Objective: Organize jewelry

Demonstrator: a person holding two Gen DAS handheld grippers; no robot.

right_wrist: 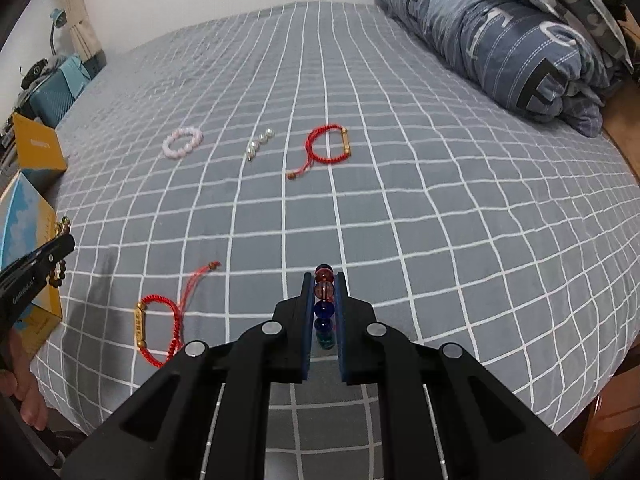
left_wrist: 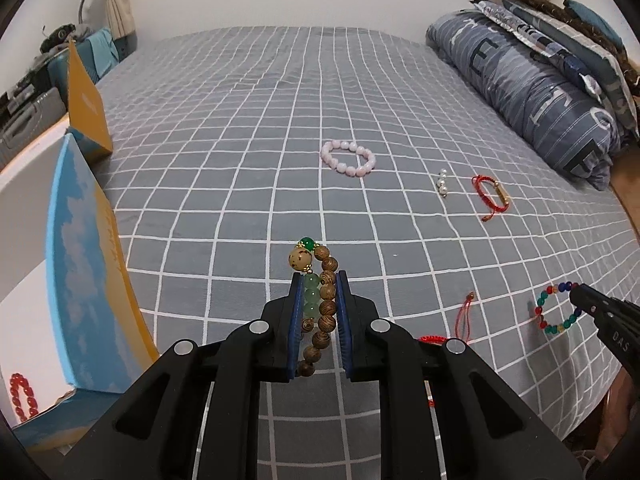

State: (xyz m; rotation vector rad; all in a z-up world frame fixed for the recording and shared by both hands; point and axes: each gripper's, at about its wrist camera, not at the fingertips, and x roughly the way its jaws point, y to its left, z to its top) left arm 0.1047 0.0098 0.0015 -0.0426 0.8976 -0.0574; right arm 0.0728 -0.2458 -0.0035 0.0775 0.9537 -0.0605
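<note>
Left gripper (left_wrist: 318,280) clamped on the wooden-bead bracelet (left_wrist: 326,308) — right gripper (right_wrist: 324,280) pinching the multicoloured bead bracelet (right_wrist: 324,304), both above the bed (right_wrist: 400,220).

Left gripper (left_wrist: 318,280) clamped on a wooden-bead bracelet with green beads and one speckled cream bead (left_wrist: 316,300), held above a grey bedsheet with white grid lines (left_wrist: 240,200). Farther off on the sheet: pink bead bracelet (left_wrist: 348,158), short row of white pearls (left_wrist: 442,184), red cord bracelet with gold tube (left_wrist: 492,196). At right, right gripper (left_wrist: 578,294) closed on a multicoloured bead bracelet (left_wrist: 554,308). At left, open blue-and-yellow box (left_wrist: 80,280) holding a red bead bracelet (left_wrist: 22,396).
</note>
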